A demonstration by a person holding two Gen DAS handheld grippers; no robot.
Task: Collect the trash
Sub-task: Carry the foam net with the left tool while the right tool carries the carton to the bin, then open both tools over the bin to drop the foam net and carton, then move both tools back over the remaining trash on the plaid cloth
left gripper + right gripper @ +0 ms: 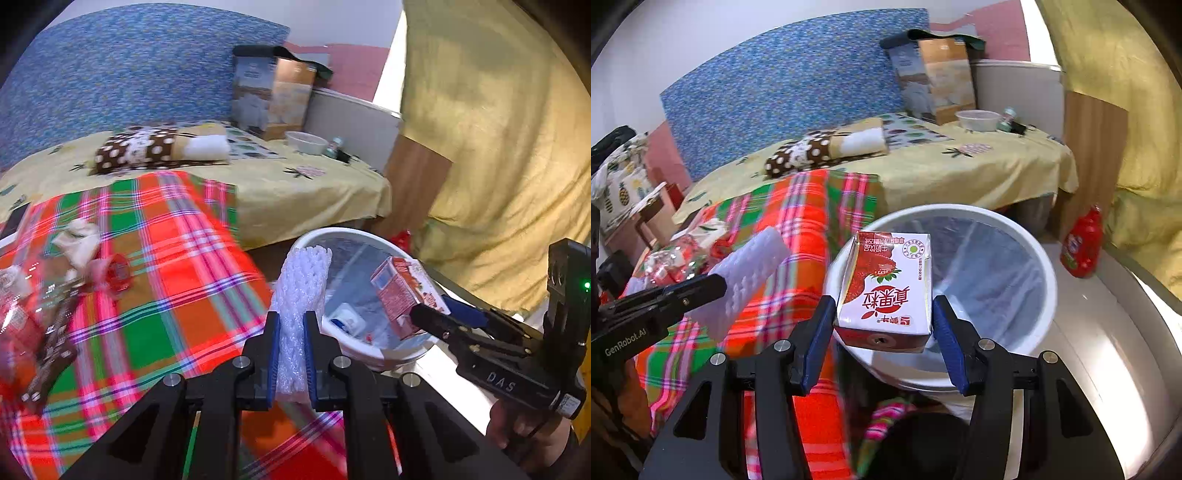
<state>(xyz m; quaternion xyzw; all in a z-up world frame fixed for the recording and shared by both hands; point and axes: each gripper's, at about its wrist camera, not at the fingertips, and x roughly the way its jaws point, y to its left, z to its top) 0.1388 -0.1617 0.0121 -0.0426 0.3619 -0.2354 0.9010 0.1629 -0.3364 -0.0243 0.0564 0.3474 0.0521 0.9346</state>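
My left gripper point(291, 325) is shut on a white foam net sleeve point(301, 291), held above the plaid cloth beside the bin; the sleeve also shows in the right wrist view point(750, 273). My right gripper point(884, 314) is shut on a red and white strawberry drink carton point(886, 284), held over the near rim of the white trash bin point(1049, 280). In the left wrist view the carton point(402, 295) hangs over the bin point(306, 240), which has a clear liner and some scraps inside.
A pile of wrappers and crumpled trash point(55, 280) lies on the red and green plaid cloth point(177, 258) at the left. A red bottle point(1082, 247) stands on the floor right of the bin. A bed point(960, 166) with a bowl and box lies behind.
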